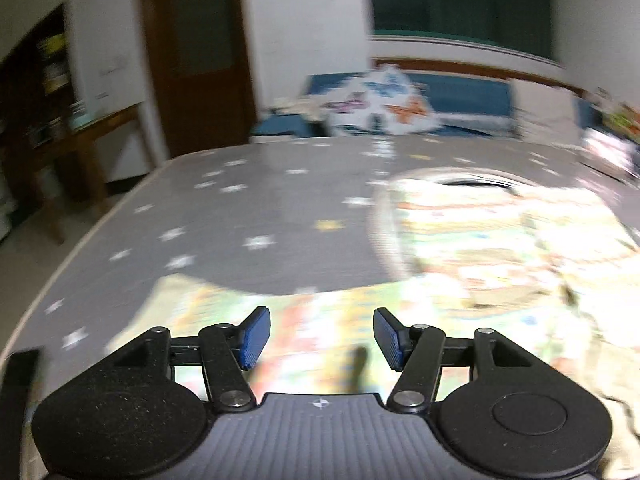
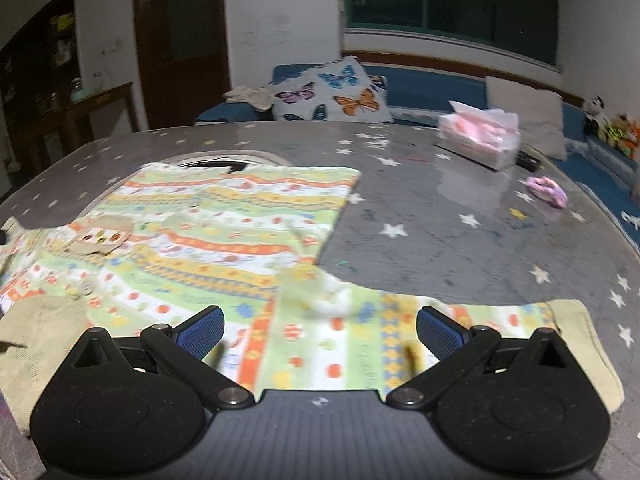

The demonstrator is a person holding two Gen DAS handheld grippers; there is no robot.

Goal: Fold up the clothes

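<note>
A small long-sleeved shirt (image 2: 224, 232) with green, orange and yellow stripes lies spread flat on a grey star-print tabletop (image 2: 460, 220). Its right sleeve (image 2: 460, 320) with a beige cuff reaches to the right, just ahead of my right gripper (image 2: 320, 330). That gripper is open, hovers over the sleeve and holds nothing. In the blurred left wrist view the shirt (image 1: 480, 240) fills the right side, and its left sleeve (image 1: 240, 312) lies under my left gripper (image 1: 322, 338), which is open and empty.
A pink tissue pack (image 2: 480, 140) and a pink scrunchie (image 2: 548, 190) lie on the far right of the table. A blue sofa with a butterfly cushion (image 2: 332, 92) stands behind it. The table's left edge (image 1: 60, 280) drops off to the floor.
</note>
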